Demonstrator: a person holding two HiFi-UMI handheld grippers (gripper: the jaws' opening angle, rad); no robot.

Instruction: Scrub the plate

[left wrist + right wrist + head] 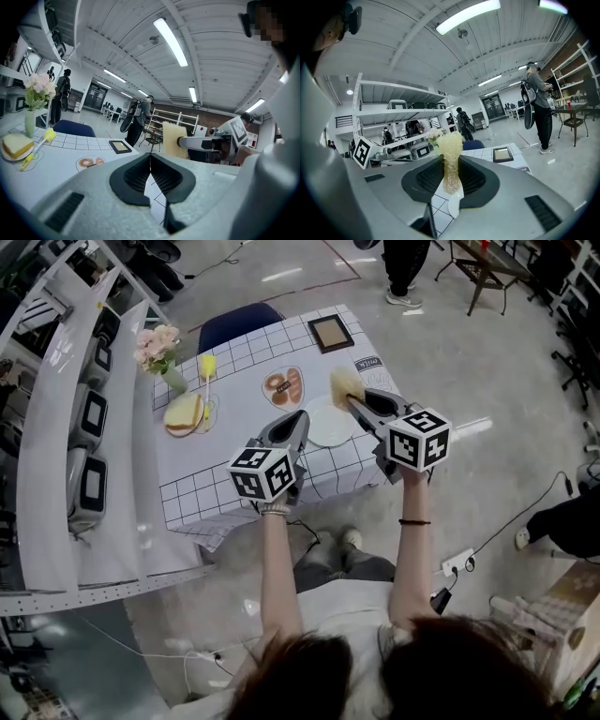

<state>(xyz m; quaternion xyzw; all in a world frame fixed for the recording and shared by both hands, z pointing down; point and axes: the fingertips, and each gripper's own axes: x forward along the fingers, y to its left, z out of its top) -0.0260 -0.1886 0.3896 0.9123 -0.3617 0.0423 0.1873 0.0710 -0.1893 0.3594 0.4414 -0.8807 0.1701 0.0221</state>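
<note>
Yellow scrub pad [343, 385] is pinched in my right gripper [362, 406]. The jaws are squeezed narrow on its lower end and the fluffy part sticks out past the tips. Both forearms reach straight out ahead of me, side by side, with the grippers up over the near half of the checked table [216, 484]. The white plate [323, 427] lies flat on the cloth between the two grippers. The pad is at the plate's far right rim, though I can't tell if it touches. My left gripper [298, 420] is just left of the plate, jaws pressed together with nothing in them. Further left of the plate are a slice of bread [184, 413] and a vase of flowers [159, 348], and beyond the plate a small picture frame [330, 332].
</note>
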